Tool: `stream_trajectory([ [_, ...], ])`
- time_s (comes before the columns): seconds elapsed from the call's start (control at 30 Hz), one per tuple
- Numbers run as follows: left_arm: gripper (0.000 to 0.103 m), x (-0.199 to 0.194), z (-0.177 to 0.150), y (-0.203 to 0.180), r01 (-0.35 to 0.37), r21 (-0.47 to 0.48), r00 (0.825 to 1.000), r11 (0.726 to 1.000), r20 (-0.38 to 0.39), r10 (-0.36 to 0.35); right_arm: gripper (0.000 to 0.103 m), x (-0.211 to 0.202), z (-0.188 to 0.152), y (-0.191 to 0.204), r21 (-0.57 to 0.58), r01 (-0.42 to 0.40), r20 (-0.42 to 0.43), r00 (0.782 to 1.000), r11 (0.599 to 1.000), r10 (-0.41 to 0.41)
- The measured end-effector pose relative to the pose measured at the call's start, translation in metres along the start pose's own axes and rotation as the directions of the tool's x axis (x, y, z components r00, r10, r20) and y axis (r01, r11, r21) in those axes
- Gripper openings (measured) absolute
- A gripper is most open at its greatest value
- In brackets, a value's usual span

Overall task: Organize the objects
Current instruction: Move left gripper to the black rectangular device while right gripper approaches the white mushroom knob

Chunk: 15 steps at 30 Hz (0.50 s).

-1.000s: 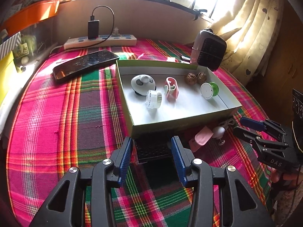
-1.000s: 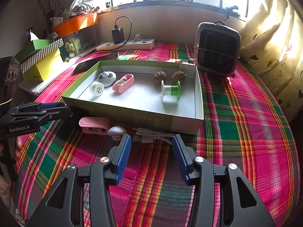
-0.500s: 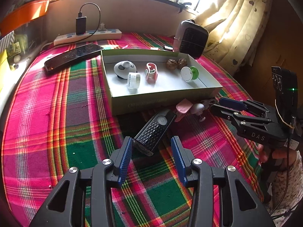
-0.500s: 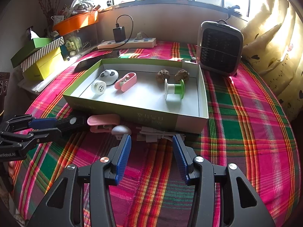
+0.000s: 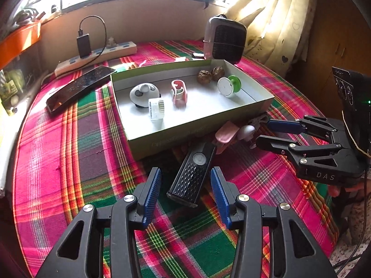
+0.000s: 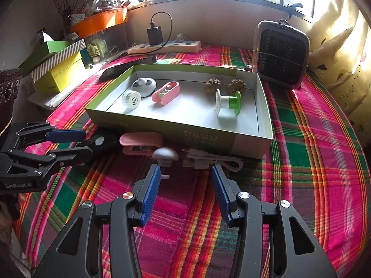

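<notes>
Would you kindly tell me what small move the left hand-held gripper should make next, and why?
Probably ease the left hand-held gripper forward around the black ridged device. Its jaws are opening, the device's near end sits between them untouched, and it lies on the cloth outside the box.

Print on the green box's front wall (image 6: 199, 136) too blurred to read, white cable (image 6: 215, 161) partly tucked behind the right gripper's (image 6: 185, 173) fingers, orange tray (image 5: 18, 39) cut off at nine o'clock, shelf clutter (image 6: 92, 48) at eleven o'clock too small to identify, black ridged device (image 6: 98, 142) half hidden behind the left gripper (image 6: 76, 143).
</notes>
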<state>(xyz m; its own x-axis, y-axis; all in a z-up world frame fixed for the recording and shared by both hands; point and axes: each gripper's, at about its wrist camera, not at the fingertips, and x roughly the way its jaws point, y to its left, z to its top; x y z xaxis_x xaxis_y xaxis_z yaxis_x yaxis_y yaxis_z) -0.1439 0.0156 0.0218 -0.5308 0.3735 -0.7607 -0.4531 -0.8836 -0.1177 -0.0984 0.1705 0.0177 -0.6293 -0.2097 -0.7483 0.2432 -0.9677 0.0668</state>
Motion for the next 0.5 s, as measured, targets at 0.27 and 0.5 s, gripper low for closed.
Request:
stream_trajectory([
  [0.27, 0.043, 0.016, 0.004, -0.007, -0.023, 0.028, 0.999, 0.999, -0.038, 0.024, 0.047, 0.008, 0.002, 0.006, -0.002, -0.032, -0.023, 0.999, 0.999, 0.032],
  [0.5, 0.043, 0.019, 0.007, -0.003, -0.024, 0.004, 0.999, 1.000, -0.032, 0.024, 0.047, 0.014, 0.006, 0.012, -0.016, -0.047, -0.031, 0.998, 0.999, 0.046],
])
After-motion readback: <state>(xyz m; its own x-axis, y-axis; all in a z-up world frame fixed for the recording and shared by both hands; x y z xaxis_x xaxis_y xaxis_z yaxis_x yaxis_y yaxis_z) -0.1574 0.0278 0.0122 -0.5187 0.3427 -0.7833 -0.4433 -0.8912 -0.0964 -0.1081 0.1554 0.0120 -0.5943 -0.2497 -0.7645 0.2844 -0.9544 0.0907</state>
